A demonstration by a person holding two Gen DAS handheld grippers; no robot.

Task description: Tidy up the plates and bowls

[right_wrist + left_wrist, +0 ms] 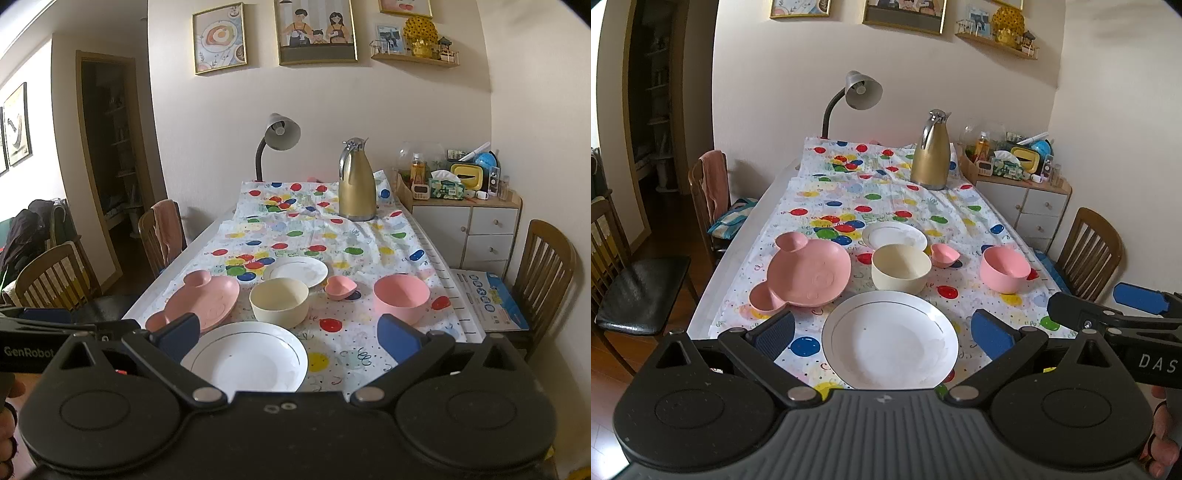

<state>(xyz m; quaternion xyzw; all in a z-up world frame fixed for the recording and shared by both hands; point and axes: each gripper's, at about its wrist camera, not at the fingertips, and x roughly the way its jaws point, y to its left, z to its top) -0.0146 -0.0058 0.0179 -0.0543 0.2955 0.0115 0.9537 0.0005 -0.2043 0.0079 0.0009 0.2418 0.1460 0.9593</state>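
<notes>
- Left gripper (884,330): jaws spread wide, nothing between them; held above the near table edge, straddling the large white plate (890,339).
- Right gripper (290,338): jaws likewise wide apart, empty; held to the right of the left gripper, same height.
- Large white plate: thin dark rim line, flat on the balloon-print tablecloth (923,206), nearest the edge.
- Behind it, left: pink bear-shaped divided plate (807,275). Centre: cream bowl (900,267), upright. Right, well apart: pink bowl (1005,269), upright.
- Just behind the cream bowl: small white plate (894,236); beside it a small pink heart-shaped dish (945,254), tilted.
- Far end: gold thermos jug (931,153) and a grey gooseneck lamp (862,90).
- Past the table on the right: white drawer cabinet (1034,206), cluttered top.
</notes>
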